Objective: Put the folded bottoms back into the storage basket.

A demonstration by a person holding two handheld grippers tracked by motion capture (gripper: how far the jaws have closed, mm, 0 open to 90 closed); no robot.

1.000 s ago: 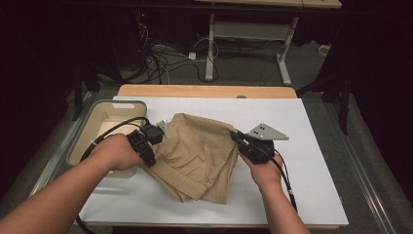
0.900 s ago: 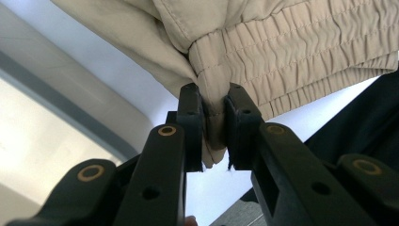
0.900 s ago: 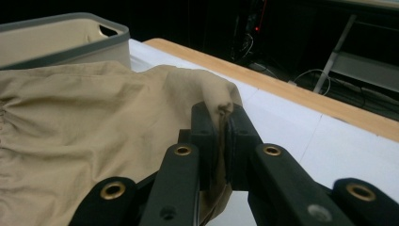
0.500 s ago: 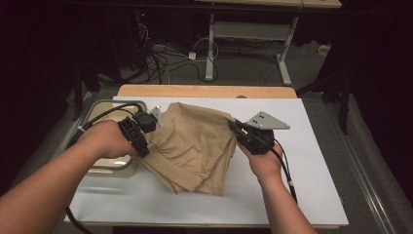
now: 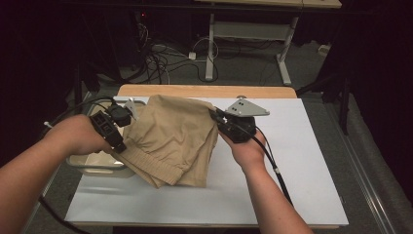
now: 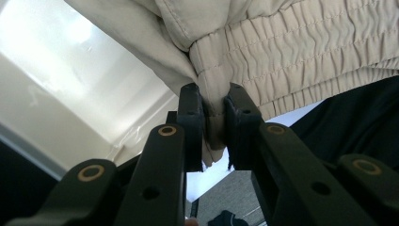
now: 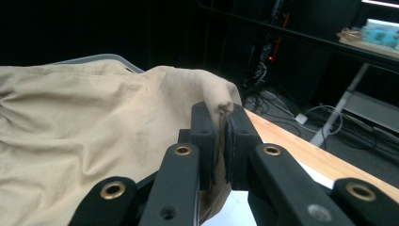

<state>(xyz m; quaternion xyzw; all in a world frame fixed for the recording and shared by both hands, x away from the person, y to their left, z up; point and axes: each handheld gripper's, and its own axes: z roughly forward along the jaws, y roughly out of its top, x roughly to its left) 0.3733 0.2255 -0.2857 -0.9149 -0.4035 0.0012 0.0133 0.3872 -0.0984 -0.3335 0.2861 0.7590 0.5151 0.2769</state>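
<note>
Tan cotton shorts with elastic waistband (image 5: 170, 141) hang over white surface (image 5: 311, 161), lower edge resting. Left gripper (image 6: 214, 113) fingers clamped on waistband; right gripper (image 7: 220, 127) fingers clamped on fabric corner. Soft, light, floppy; grip hems.

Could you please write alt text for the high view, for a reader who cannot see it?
Two hand-held grippers hold a folded tan garment over a white table: the left gripper is shut on its elastic waistband edge, the right gripper on its far right corner. A beige bin sits at the table's left edge, partly under the cloth.
</note>
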